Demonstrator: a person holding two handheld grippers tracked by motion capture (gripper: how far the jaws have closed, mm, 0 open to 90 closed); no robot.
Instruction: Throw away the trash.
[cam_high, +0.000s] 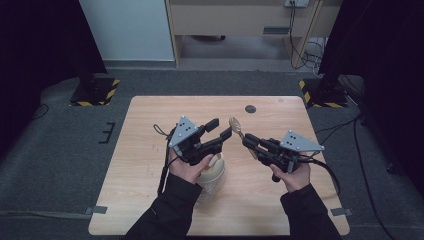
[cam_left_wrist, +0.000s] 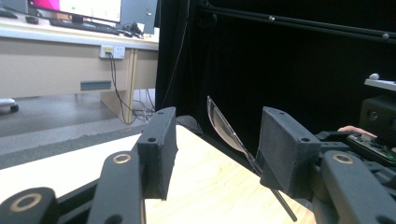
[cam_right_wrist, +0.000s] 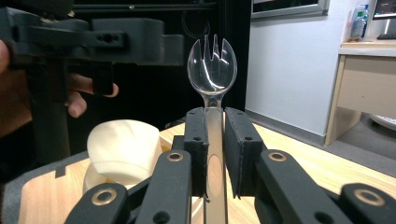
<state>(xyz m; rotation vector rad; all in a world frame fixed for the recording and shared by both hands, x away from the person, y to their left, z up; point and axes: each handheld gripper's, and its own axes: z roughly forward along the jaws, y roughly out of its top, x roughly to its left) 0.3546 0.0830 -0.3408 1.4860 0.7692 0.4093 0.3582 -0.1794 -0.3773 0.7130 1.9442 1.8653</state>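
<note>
- High view shows you holding a clear plastic spork in your right gripper, raised over the middle of the counter with its head pointing toward your left gripper.
- Right gripper view confirms the hold: the fingers are clamped narrow on the spork's flat handle, and the tined bowl stands upright above them.
- Left gripper view puts the spork between your left fingers, edge-on and closer to the right-hand pad. The pads stand about half open and do not touch it, so that gripper holds nothing.
- A cream paper cup sits on the counter under your left hand; the right gripper view shows the cup just beyond the black fingers.
- Likely risk, as I judge it: if you close the left fingers while the spork is off-centre, one pad meets it first and levers it sideways, twisting it in the right grip.
- Thin clear plastic may flex or snap if both grippers pull against each other.
- Release the right side too soon and the spork could drop onto the cup or counter.
- Your left forearm is near the cup; a sweep could tip it.
</note>
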